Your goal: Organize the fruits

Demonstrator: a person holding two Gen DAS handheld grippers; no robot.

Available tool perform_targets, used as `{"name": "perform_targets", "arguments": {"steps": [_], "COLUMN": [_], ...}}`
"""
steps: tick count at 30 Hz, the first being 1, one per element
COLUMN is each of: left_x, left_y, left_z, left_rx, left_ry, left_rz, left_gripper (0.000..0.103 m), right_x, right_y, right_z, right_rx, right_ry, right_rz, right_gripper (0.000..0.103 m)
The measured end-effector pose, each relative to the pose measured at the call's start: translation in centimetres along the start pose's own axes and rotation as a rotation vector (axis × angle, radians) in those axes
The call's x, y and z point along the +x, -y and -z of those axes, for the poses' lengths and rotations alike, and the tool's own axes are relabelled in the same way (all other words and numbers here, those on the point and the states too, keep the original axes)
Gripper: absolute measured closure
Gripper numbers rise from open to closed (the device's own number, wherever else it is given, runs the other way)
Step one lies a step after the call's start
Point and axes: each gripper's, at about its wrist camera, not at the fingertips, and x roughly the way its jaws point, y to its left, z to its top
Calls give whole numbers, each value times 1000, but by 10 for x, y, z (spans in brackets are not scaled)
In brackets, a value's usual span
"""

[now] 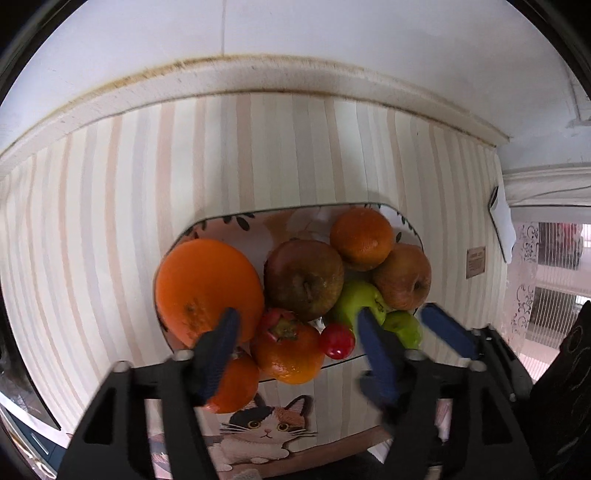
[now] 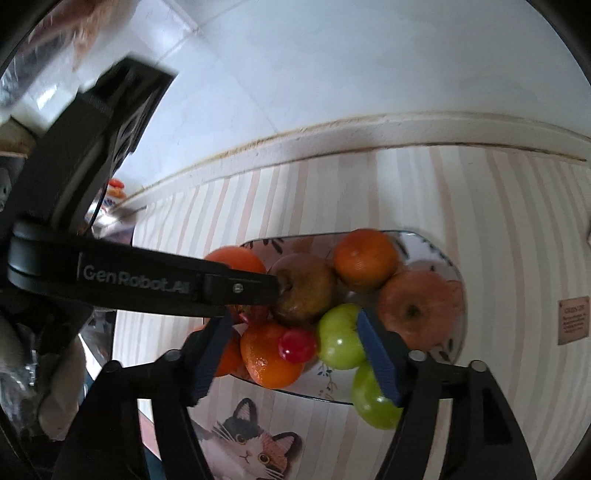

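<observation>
Fruit piled on patterned plate (image 1: pixel 207 225) on striped cloth (image 1: pixel 110 221): large orange (image 1: pixel 203 284), 2 brownish apples, green apple (image 2: pixel 338 336), small red fruit (image 2: pixel 295 345). Left gripper (image 1: pixel 297 325) and right gripper (image 2: pixel 295 325) hover over the pile, jaws apart, holding nothing

Home: cat-print striped tablecloth (image 1: pixel 280 155), tiled wall (image 1: pixel 295 33)

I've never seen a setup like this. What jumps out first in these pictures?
A patterned plate heaped with fruit sits on a striped tablecloth: a big orange at its left, a brownish apple in the middle, a shiny green apple nearer the front. Blue-padded black tools hover open above the pile, and a cartoon cat print peeks out below.
</observation>
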Motion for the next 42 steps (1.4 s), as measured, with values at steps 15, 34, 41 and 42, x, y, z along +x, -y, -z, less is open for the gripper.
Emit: {"name": "perform_targets", "arguments": {"steps": [15,34,41,42], "left_x": [-37,-99,-141,-148], "left_y": [-13,-10,-13,-13], "left_z": [81,193,253,266], "left_rx": [-47,-73,-51,-48], "left_ry": [234,467,588,605], "left_rz": [-252,-281,-285,-285], "left_gripper": [7,7,7,7], "right_x": [-32,-126,-183,-192], "right_y": [14,-47,-87,-94], "right_z": [32,81,131,141], "right_rx": [5,-65,-52,-52], "right_ry": [-48,120,221,237], "right_rz": [297,321,316,314], "right_gripper": [4,3,3,3]}}
